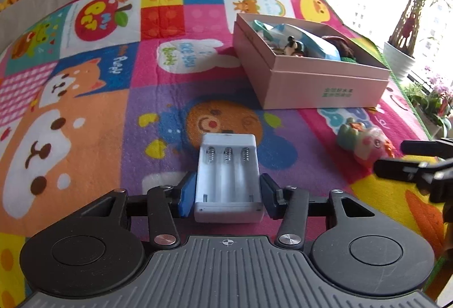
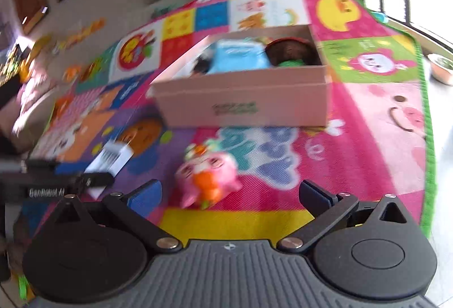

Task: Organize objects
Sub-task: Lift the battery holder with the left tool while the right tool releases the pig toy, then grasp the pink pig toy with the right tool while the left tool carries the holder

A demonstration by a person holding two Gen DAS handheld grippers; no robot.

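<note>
"MY PET" is printed in yellow letters on the red apple [image 1: 99,18] of the play mat [image 1: 85,109]. "Puppy" is written in white on the blue patch [image 1: 113,67] beside the dog's head. "Buddy" can be read in green inside the white speech bubble [image 1: 185,55]; the blue line beside it is too distorted to be read. Green characters are printed on the pink box [image 1: 337,91], too small to be read. "GenRobot.AI" is marked in white on the left claw [image 2: 46,191].

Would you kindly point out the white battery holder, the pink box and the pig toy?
white battery holder [image 1: 228,180], left wrist view, on its middle slot.
pink box [image 1: 325,87], left wrist view, on its near side wall.
pig toy [image 2: 205,180], right wrist view, on its body.
</note>
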